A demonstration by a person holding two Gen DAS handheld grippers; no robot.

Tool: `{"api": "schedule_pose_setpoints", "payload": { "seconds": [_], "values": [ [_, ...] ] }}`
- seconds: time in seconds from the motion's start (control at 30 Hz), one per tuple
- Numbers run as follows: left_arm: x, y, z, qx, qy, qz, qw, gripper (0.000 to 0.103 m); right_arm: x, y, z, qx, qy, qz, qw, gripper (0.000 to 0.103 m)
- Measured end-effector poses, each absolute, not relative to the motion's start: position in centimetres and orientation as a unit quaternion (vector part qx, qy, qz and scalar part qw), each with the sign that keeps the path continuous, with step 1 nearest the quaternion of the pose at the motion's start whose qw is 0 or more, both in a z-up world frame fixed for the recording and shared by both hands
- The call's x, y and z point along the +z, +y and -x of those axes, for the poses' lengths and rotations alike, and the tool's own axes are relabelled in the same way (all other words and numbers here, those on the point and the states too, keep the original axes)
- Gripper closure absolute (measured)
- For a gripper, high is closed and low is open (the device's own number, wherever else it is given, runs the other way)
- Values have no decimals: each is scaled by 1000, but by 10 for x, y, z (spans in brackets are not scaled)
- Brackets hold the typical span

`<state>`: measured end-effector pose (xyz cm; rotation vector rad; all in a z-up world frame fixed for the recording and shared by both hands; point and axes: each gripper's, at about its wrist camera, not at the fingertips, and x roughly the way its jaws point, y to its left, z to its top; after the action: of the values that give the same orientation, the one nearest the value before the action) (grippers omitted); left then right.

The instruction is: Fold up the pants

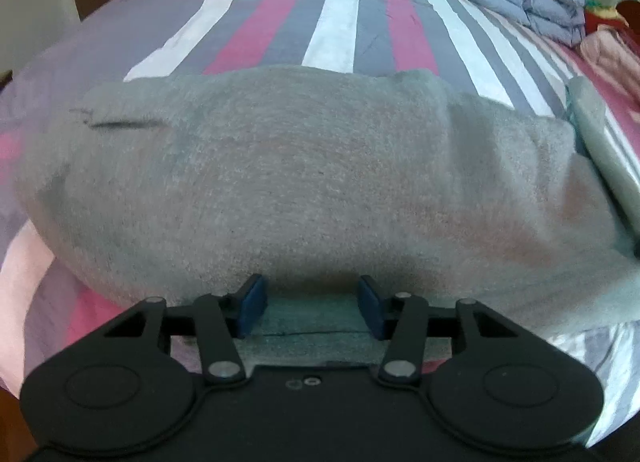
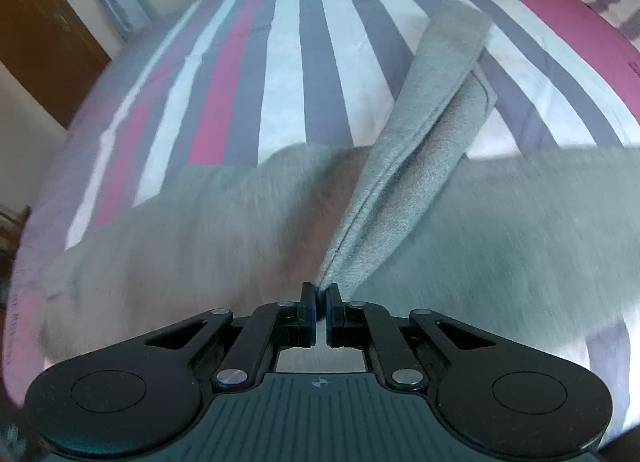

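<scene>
the left gripper (image 1: 312,308) is released, its fingers spread at the near edge of the one pair of grey pants (image 1: 280,181) lying ahead on the striped bed (image 1: 336,29). the right gripper (image 2: 320,312) pinches a leg hem. soft, limp fleece, probably light; best grasped at hems.

Soft daylight, perhaps from window; heavy fisheye bending at edges; right wrist view motion-blurred.

Grey fleece pants (image 1: 280,181) flat across striped bed, one leg end lifted.
</scene>
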<state>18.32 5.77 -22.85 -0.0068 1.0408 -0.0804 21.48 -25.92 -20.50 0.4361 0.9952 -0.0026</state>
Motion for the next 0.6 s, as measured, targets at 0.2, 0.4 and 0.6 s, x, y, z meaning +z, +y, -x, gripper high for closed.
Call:
{"api": "schedule_pose_setpoints", "payload": {
  "seconds": [0.2,0.4,0.6],
  "values": [
    [-230,43,-182,-25,495,-39,868,61,-258,-266,-183,-19,505,-261,822,99],
    [-230,34,-182,-15,492,-57,868,61,-225,-283,-193,2,472,-259,843,89],
    [-232,37,-179,-12,488,-54,871,61,-220,-314,-230,-24,464,-258,847,89]
  ]
}}
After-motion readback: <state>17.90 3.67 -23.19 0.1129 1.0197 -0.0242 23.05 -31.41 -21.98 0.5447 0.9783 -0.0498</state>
